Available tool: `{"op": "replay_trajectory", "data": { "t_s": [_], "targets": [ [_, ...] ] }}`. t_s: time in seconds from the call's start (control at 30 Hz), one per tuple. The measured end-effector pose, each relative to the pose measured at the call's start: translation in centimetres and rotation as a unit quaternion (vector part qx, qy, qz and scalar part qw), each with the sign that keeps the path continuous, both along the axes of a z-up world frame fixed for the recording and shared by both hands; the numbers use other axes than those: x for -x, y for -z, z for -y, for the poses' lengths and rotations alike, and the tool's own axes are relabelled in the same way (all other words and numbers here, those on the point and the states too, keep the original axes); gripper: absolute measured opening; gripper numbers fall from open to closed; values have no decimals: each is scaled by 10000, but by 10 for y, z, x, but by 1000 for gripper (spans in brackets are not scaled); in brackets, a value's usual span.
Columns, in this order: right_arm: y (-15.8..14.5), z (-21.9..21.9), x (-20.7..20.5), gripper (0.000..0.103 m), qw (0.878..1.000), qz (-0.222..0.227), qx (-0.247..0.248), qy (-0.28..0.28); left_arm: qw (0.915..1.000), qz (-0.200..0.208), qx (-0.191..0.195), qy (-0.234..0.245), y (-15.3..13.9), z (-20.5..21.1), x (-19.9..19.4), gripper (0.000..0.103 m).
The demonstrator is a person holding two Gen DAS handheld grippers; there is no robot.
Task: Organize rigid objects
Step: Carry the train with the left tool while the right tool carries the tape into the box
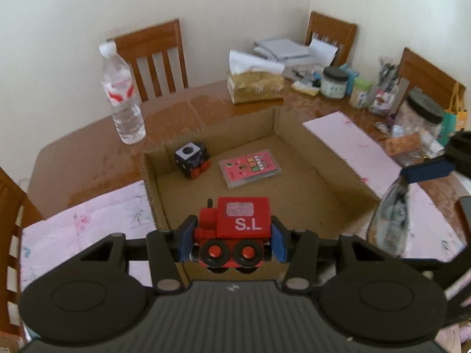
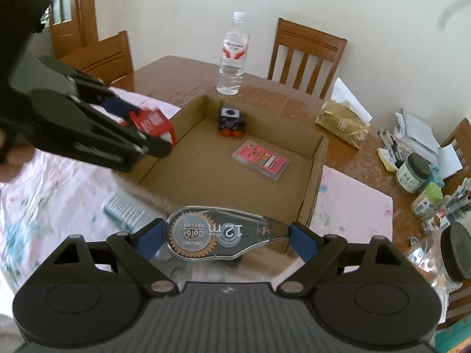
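A shallow brown cardboard box (image 1: 297,153) sits open on the glossy brown wooden tabletop (image 1: 88,158), with pale pink floral cloths (image 1: 82,223) spread on its left and right. Inside the box, a small black wooden toy train car with red wheels (image 1: 192,158) stands in the far left corner, and a flat pink card pack in a clear case (image 1: 250,168) lies near the middle, apart from the car. Beyond the box stand a clear plastic water bottle with a red label (image 1: 122,94) at far left and a gold tissue pack (image 1: 254,83); dark-lidded jars (image 1: 333,82) and stationery clutter the far right, and wooden chairs (image 1: 153,56) ring the tabletop. The left hand-held gripper (image 1: 232,235) is clamped on a red wooden toy locomotive (image 1: 235,229) marked "S.L" in white, with 2 black wheels with red hubs facing the camera; it hangs over the box's near left edge. The right hand-held gripper (image 2: 226,236) is clamped on a clear teardrop-shaped correction-tape dispenser (image 2: 217,234) printed "12m", its orange gear visible, held above the box's near wall. A flat ribbed grey-white object (image 2: 126,209), blurred, lies on the cloth beside that wall.
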State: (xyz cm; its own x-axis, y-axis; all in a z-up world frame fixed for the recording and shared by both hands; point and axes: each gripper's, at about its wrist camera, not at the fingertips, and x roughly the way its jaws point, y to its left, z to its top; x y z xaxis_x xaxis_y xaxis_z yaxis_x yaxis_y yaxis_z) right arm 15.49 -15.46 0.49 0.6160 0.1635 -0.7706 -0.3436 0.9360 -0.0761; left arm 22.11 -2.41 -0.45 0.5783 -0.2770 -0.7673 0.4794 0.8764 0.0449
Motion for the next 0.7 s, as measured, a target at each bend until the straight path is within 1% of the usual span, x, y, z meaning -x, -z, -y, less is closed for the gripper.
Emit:
{"op": "replay_trajectory", "data": {
  "t_s": [0.07, 0.13, 0.2, 0.27, 0.3, 0.33, 0.4, 0.47, 0.53, 0.63, 0.7],
  "targets": [
    [2, 4, -13, 93, 9999, -58, -83, 102, 9999, -120, -94, 4, 14, 7, -15, 51],
    [5, 5, -25, 93, 9997, -78, -112, 204, 9997, -151, -197, -52, 27, 10, -26, 51],
    [9, 6, -36, 93, 9994, -94, -113, 302, 9997, -124, -164, -131, 35, 12, -35, 52],
    [13, 8, -44, 93, 9991, -119, -130, 391, 9995, -56, -51, -290, 34, 9, -42, 72],
    [14, 9, -48, 93, 9989, -142, -144, 425, 9993, -16, -17, -374, 32, 8, -45, 94],
    [16, 9, -52, 93, 9987, -160, -153, 452, 9988, 96, 4, -472, 28, 7, -45, 100],
    [19, 10, -59, 93, 9984, -189, -155, 503, 9983, 309, 77, -497, 19, 3, -42, 100],
    [22, 10, -68, 93, 9981, -231, -177, 536, 9980, 332, 104, -525, 11, -2, -39, 100],
    [27, 10, -79, 93, 9975, -279, -229, 600, 9969, 402, 99, -666, 5, -10, -34, 100],
    [34, 8, -96, 93, 9966, -346, -299, 686, 9938, 424, 106, -1019, 0, -25, -26, 100],
    [38, 6, -107, 93, 9960, -362, -330, 747, 9904, 376, 198, -1314, -1, -37, -18, 100]
  ]
}}
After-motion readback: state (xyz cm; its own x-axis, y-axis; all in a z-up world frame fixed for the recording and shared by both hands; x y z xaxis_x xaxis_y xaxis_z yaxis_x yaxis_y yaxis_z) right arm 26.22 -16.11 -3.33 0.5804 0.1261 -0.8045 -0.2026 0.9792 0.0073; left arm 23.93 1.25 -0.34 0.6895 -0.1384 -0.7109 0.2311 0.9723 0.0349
